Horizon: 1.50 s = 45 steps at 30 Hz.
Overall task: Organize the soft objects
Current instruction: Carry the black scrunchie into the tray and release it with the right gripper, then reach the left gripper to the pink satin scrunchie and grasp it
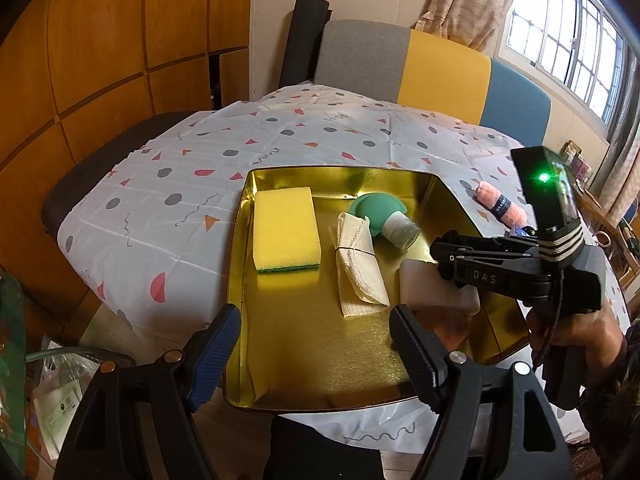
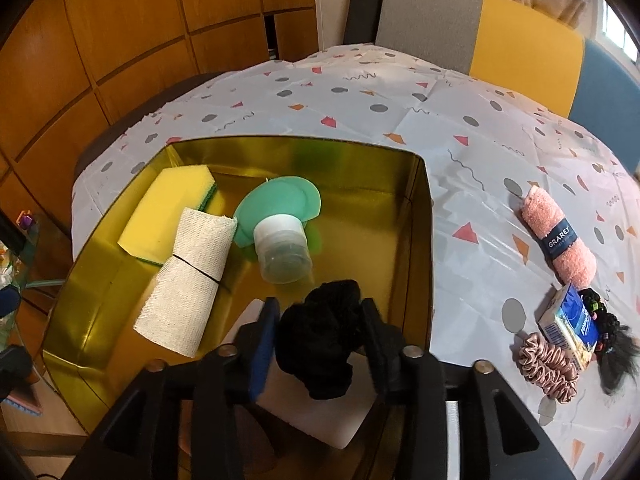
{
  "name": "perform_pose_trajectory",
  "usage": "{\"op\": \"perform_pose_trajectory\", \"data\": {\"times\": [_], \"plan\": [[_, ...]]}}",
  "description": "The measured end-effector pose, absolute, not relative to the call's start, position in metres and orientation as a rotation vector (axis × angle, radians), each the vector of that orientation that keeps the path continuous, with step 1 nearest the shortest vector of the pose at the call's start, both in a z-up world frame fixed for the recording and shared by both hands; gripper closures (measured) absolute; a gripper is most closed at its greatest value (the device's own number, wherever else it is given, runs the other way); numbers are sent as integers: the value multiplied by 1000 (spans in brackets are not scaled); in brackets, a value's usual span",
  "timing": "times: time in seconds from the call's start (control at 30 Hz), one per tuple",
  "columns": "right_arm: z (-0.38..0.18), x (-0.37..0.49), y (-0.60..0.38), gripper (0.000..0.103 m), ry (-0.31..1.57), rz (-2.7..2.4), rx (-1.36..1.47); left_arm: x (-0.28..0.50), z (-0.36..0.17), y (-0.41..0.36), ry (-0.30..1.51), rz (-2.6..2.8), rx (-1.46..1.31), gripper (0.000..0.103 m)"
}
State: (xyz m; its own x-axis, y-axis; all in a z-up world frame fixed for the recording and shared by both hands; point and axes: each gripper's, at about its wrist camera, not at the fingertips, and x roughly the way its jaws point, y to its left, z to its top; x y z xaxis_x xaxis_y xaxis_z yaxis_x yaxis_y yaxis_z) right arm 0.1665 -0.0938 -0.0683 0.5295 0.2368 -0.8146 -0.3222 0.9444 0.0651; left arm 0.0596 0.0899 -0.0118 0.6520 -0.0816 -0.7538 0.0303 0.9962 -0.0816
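A gold tray holds a yellow sponge, a rolled white bandage, a green silicone cup with a clear cap and a white block. My right gripper is shut on a black scrunchie and holds it above the white block inside the tray; it also shows in the left wrist view. My left gripper is open and empty over the tray's near edge.
On the patterned tablecloth right of the tray lie a rolled pink towel, a pink scrunchie, a tissue pack and a black hair piece. A multicoloured chair back stands behind the table.
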Motion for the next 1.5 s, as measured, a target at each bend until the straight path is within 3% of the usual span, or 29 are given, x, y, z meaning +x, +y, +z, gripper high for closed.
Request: {"op": "perform_pose_trajectory", "data": {"times": [0.57, 0.87, 1.3, 1.5], "plan": [[-37, 138, -145, 31, 865, 283, -4, 58, -4, 83, 835, -109, -78, 25], [-34, 104, -238, 26, 853, 136, 45, 71, 1, 56, 877, -231, -107, 28], [-58, 56, -391, 26, 870, -175, 195, 98, 18, -81, 903, -485, 114, 28], [-58, 49, -417, 25, 847, -234, 321, 124, -2, -153, 989, -568, 191, 27]]}}
